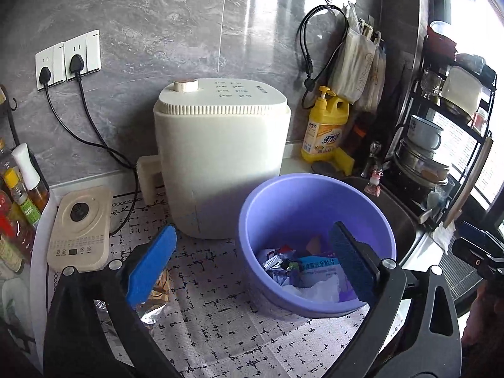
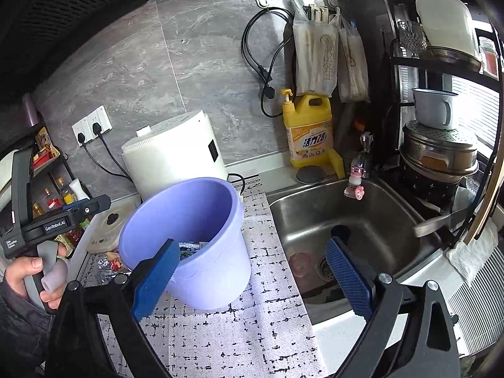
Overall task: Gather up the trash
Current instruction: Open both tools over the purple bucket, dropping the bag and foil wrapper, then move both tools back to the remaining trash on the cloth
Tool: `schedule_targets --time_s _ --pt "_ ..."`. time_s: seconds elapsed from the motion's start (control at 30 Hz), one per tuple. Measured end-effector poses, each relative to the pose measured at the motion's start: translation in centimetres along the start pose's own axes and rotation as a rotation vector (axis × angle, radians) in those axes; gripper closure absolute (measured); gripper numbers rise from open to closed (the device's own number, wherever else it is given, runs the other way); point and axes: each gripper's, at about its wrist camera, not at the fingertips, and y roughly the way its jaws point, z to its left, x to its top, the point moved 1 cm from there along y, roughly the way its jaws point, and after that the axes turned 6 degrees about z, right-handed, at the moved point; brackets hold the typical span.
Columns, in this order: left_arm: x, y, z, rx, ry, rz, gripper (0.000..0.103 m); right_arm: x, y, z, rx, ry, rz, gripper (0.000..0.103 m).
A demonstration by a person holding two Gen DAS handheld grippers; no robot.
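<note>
A purple plastic bucket (image 1: pixel 315 208) stands on the patterned counter mat and holds several wrappers, a blue-white packet (image 1: pixel 318 267) and crumpled white paper. My left gripper (image 1: pixel 252 264) is open just in front of it, nothing between its blue pads; its right finger overlaps the bucket's near rim. Foil and a tan wrapper (image 1: pixel 157 296) lie on the mat under its left finger. In the right wrist view the same bucket (image 2: pixel 201 239) sits left of the sink, and my right gripper (image 2: pixel 252 280) is open and empty, spanning the bucket's side and the sink edge.
A cream appliance (image 1: pixel 220 157) stands behind the bucket, a small cooker base (image 1: pixel 80 230) to its left, bottles at the far left. A yellow detergent jug (image 2: pixel 310 132) stands by the steel sink (image 2: pixel 356 220). A loaded dish rack (image 2: pixel 441 145) fills the right. A hand holds the other gripper (image 2: pixel 47 230).
</note>
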Motion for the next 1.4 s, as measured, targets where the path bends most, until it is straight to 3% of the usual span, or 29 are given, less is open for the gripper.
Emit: schedule_targets --time_s 0.43,1.03,1.4 --pt "-2.6 -2.8 8.4 0.11 -0.116 0.012 0.006 0.7 3.7 7.8 0.109 -0.11 0.052 0.008" --pt "-6.3 -5.4 19.2 0.181 -0.252 0.022 0.006 0.2 6.8 18.7 0.182 -0.23 0.088 0.008" --pt "-7.9 -6.5 23.9 0.204 -0.292 0.018 0.006 -0.3 8.2 24.3 0.212 -0.307 0.103 0.01"
